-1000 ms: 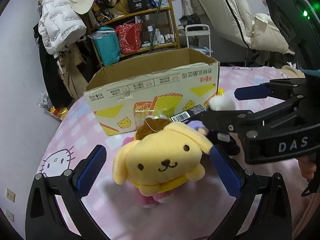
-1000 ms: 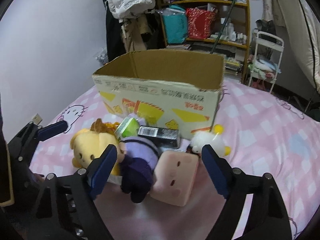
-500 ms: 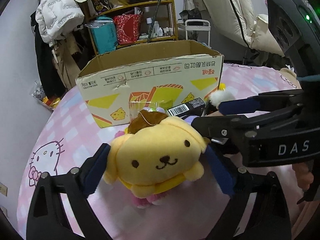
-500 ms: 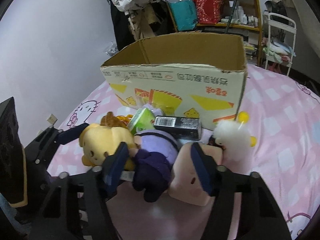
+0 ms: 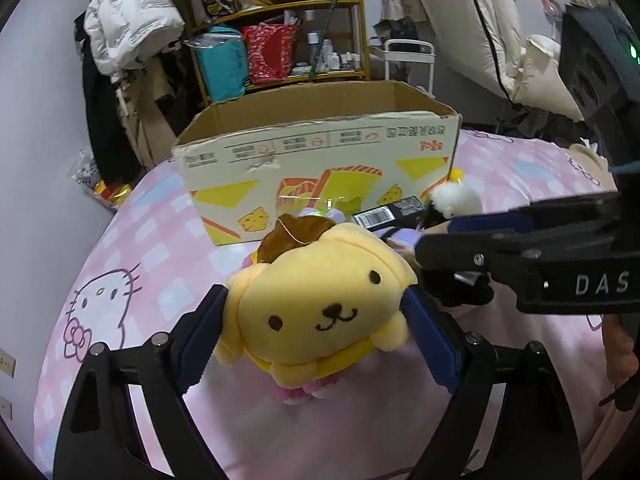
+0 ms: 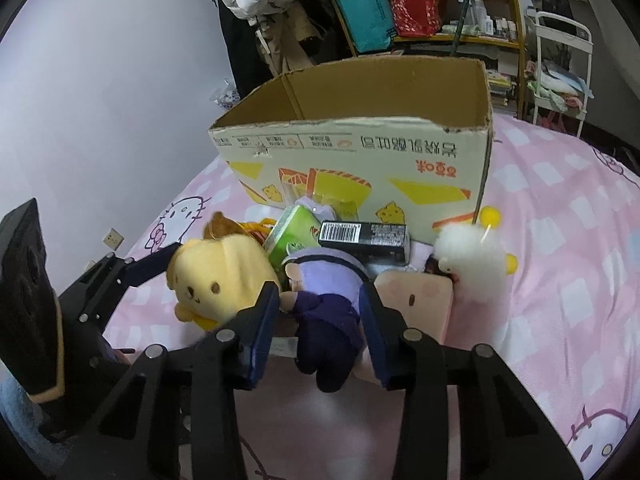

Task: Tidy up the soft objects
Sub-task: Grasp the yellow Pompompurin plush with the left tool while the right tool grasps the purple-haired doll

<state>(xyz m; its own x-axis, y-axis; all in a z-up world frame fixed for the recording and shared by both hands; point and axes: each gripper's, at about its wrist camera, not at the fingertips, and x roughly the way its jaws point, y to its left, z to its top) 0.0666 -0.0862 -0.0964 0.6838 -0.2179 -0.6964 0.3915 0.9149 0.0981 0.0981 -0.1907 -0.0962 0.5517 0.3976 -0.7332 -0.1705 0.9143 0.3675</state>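
My left gripper is shut on a yellow dog plush, its blue pads pressing both sides of the head; the plush also shows in the right wrist view. My right gripper is shut on a purple doll that lies between the yellow plush and a pink square plush. A white fluffy plush with yellow parts lies to the right. An open cardboard box stands just behind the pile; it also shows in the left wrist view.
A green carton and a black barcoded box lie among the plushes on the pink checked bed cover. A cluttered shelf and hanging coats stand behind the bed. A white trolley stands at the back right.
Both grippers have closed: the left one onto the yellow dog plush, the right one onto the purple doll. Both have moved closer to the pile.
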